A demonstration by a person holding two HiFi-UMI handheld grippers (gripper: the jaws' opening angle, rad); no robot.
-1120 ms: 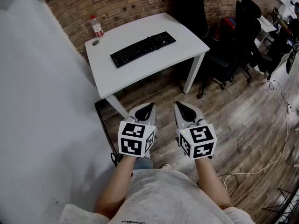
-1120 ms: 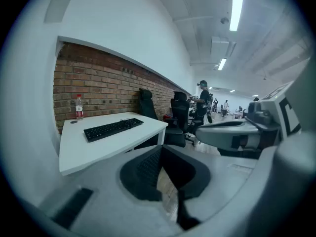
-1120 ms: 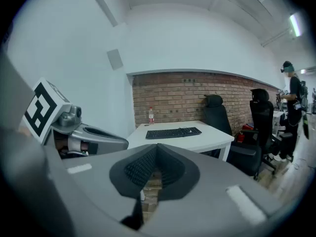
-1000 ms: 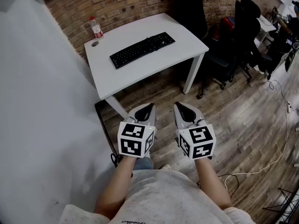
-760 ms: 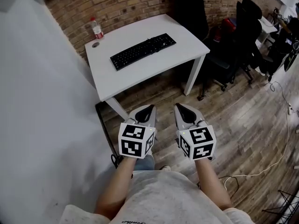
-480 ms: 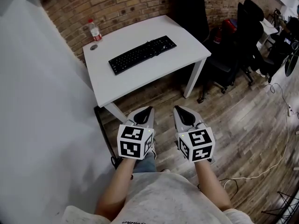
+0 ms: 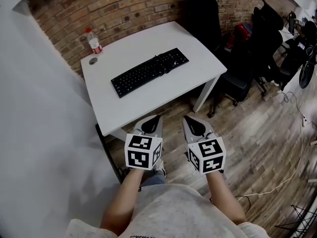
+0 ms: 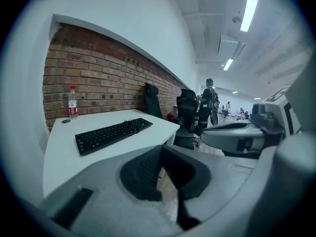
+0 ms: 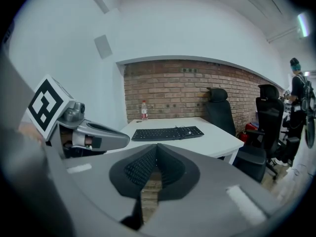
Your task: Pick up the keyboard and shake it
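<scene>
A black keyboard (image 7: 149, 71) lies slantwise on the white table (image 7: 114, 110), also seen in the left gripper view (image 8: 112, 133) and the right gripper view (image 9: 167, 133). My left gripper (image 7: 154, 118) and right gripper (image 7: 188, 118) hover side by side above the wooden floor, just short of the table's near edge. Both are shut with nothing between the jaws. The keyboard is well ahead of both and untouched.
A plastic water bottle (image 7: 92, 42) and a small round cap (image 7: 92, 61) stand at the table's far left corner, by the brick wall. Black office chairs (image 7: 237, 58) crowd the right of the table. A white wall (image 7: 44, 148) runs along the left. Cables lie on the floor (image 7: 277, 177).
Both grippers and the person have moved forward toward the table; the table and keyboard now sit closer and lower in the head view. Jaws stayed shut.
</scene>
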